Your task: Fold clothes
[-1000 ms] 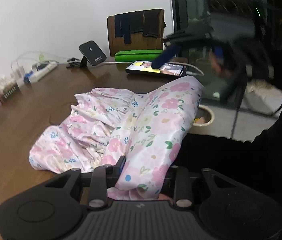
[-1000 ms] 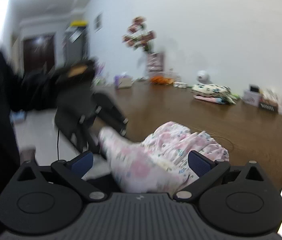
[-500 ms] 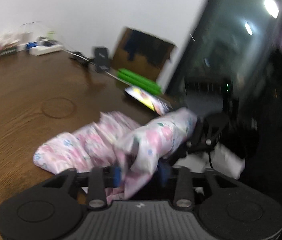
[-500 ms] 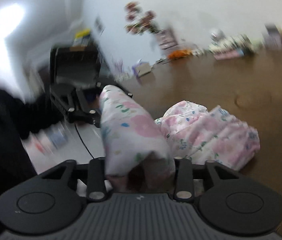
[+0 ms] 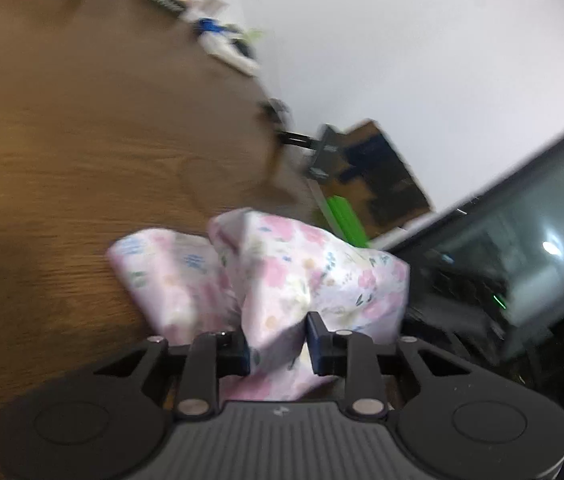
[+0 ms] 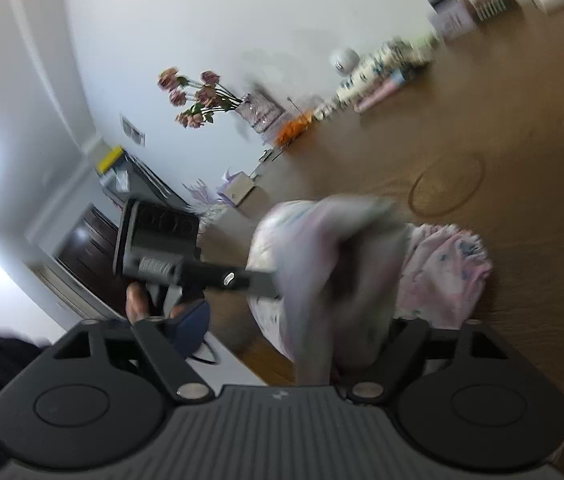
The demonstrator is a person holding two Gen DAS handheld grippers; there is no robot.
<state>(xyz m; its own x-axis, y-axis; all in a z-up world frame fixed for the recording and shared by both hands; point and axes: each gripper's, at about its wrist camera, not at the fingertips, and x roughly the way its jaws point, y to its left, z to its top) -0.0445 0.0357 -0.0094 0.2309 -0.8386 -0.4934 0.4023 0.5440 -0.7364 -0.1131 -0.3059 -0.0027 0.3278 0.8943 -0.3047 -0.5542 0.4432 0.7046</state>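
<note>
A pink floral garment (image 5: 302, 276) lies bunched on the brown wooden table (image 5: 62, 160), one fold raised toward me. In the left wrist view my left gripper (image 5: 278, 348) has its jaws closing, and both pads pinch that raised fold. The right wrist view is blurred: the garment (image 6: 442, 272) hangs as a thick bunch between the widely spread, opening jaws of my right gripper (image 6: 298, 328), whose blue left pad (image 6: 190, 326) stands clear of the cloth. The left gripper (image 6: 268, 285) comes in from the left there, held by a hand (image 6: 136, 304), its tip at the cloth.
A power strip (image 5: 226, 50), a phone stand (image 5: 322, 152) and a green bar (image 5: 346, 220) sit along the table's far side, before a brown chair back (image 5: 386, 176). Folded clothes (image 6: 378, 68) and a vase of flowers (image 6: 202, 96) stand by the wall. The table's edge runs just below the garment.
Both views have rolled hard and swung across the table. The right jaws went from wide to pinched on the cloth and now stand wide again. The left jaws stay on the raised fold.
</note>
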